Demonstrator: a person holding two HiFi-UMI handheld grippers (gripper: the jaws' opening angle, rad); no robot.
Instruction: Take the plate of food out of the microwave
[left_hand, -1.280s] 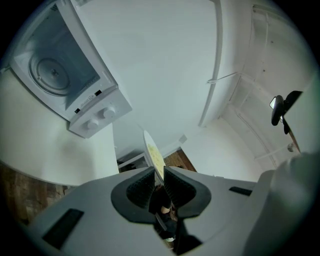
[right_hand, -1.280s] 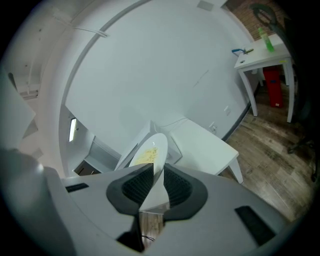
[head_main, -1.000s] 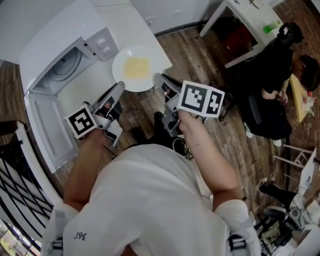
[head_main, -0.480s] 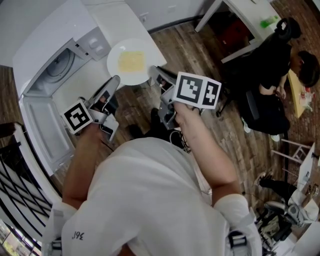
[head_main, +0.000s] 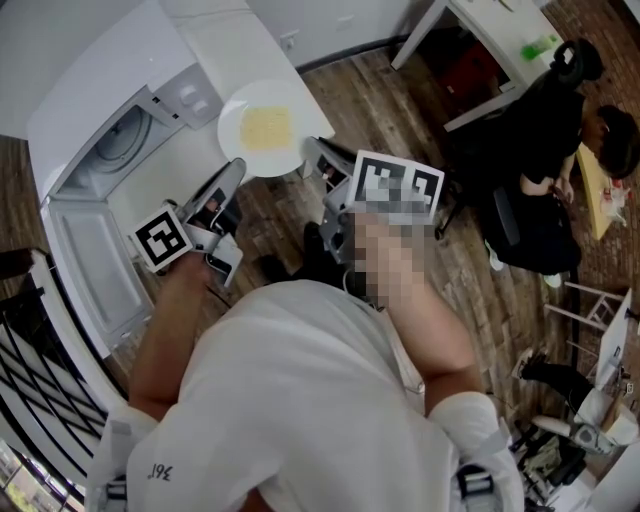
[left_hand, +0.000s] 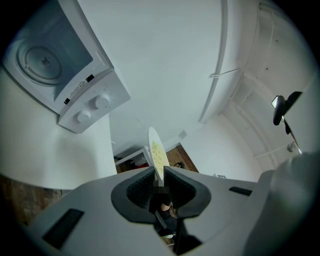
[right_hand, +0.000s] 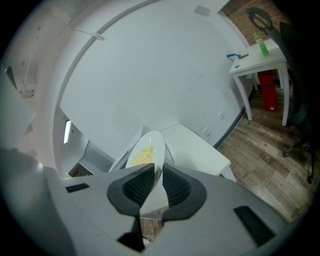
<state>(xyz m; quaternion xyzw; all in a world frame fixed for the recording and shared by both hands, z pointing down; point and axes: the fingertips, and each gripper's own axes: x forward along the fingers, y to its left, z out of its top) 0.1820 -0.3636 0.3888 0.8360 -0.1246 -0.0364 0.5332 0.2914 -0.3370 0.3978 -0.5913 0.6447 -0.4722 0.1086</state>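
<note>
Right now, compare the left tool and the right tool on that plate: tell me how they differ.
The left tool clamps the plate at the rim nearer the microwave; the right tool clamps the opposite rim. The left tool's view shows the plate nearly edge-on; the right tool's shows more of its top and food. The right tool's jaws have just been closing on the rim. Both are shut on the plate, outside the microwave.

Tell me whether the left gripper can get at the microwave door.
Probably not yet. The left gripper is clamped on the plate, so it isn't free. The door stands open beside it, nothing between; with the plate set down, it looks reachable.
</note>
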